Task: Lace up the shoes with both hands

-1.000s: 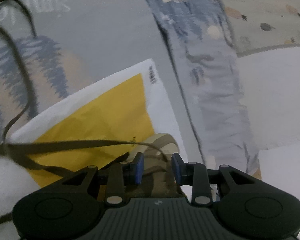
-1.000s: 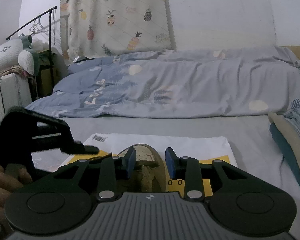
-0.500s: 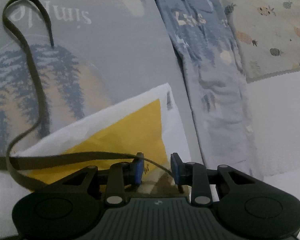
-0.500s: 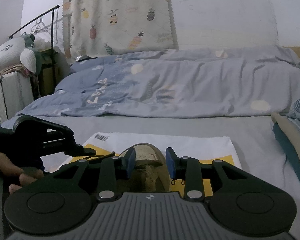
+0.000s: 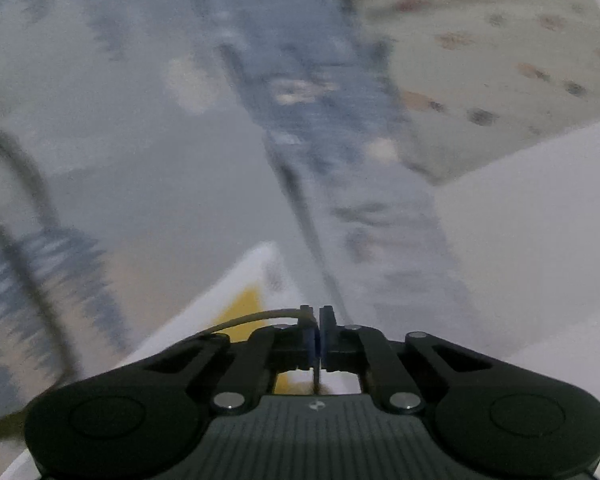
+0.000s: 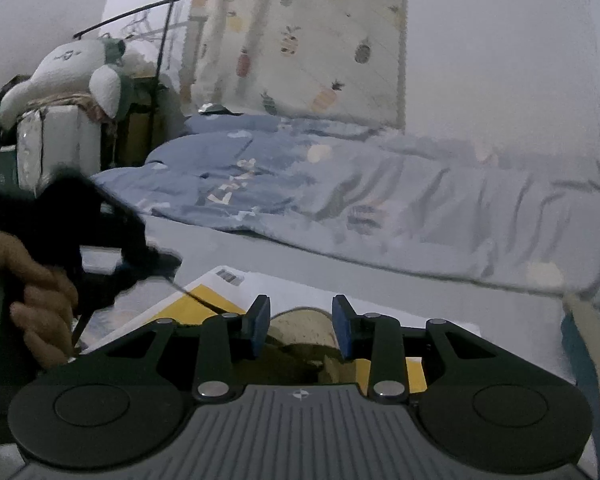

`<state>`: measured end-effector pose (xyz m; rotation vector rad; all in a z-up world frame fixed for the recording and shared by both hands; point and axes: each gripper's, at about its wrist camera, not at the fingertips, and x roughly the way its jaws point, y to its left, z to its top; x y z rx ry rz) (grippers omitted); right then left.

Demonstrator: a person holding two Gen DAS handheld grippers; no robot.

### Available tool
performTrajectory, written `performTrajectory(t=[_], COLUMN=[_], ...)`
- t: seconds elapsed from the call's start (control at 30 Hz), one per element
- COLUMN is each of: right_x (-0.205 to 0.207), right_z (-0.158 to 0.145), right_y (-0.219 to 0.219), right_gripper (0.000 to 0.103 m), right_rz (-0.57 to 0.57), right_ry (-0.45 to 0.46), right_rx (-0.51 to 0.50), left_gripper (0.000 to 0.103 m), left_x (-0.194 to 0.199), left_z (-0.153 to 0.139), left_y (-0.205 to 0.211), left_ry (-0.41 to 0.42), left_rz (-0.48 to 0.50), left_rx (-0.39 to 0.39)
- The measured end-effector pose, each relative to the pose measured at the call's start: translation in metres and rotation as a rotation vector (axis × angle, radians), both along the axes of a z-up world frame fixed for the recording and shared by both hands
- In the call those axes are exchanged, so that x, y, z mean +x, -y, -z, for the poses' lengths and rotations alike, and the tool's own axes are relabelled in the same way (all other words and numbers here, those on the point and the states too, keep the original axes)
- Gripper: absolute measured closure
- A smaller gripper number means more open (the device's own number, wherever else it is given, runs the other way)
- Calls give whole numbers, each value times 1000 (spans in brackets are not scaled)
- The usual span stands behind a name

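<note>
My left gripper (image 5: 317,332) is shut on the olive shoelace (image 5: 244,320), which curves in from the left and is pinched between the blue pads. More of the lace loops away, blurred, at the far left. In the right wrist view the left gripper (image 6: 112,240) shows as a black blur in a person's hand (image 6: 40,300), with the lace (image 6: 196,298) stretched taut from its tip. The right gripper (image 6: 300,322) stands open over the beige and olive shoe (image 6: 304,338). The shoe's toe shows between its fingers, and the pads do not visibly press on it.
The shoe sits on a white and yellow envelope (image 6: 204,304) on a printed grey bed sheet (image 5: 160,184). A rumpled blue quilt (image 6: 340,200) lies behind, with a pineapple curtain (image 6: 300,40) above. A plush toy (image 6: 68,76) sits on boxes at the left and folded clothes (image 6: 580,320) lie at the right.
The left gripper's jaws have closed on the lace and it has risen, pulling the lace taut; its view is now blurred. The right gripper has rolled, tilting its view.
</note>
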<state>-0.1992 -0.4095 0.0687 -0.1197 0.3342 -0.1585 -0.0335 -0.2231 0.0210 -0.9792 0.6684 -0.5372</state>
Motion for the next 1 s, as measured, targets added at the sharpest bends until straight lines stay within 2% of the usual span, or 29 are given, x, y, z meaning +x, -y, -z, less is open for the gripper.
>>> performTrajectory(t=[0.13,0.27,0.57,0.73,0.77,0.83,0.9,1.0], right_x=[1,2,7,12,13,14,16,19], right_z=[-3,-4,0,1,2,3,3,5], right_y=[-10,-22,-45,-55,-57,-59,-60,-59], right_gripper=[69,69,70,84,92,94,101,102], right_rz=[-24,-52,-107,-119,-124,-128,-128,-119], right_ry=[26,44,68,70,70,71,73,65], right_rx=[-51,-99,-191,-240,-247,-259,-274,-265], left_gripper=[103,103,103,103,103,103,103,103], left_x=[-6,-12,-17,-14,-14,-15,-17,-21], left_z=[-19,-23,-24,-29,-30,-32,-34,-41], left_y=[17,29,26,25,25,26,26,21], left_ry=[144,176,185,212,218,231,248,283], left_rz=[191,306,347,376,386,407,421,406], left_rx=[-19,-28,-23,-8,-6,-7,-11,-14])
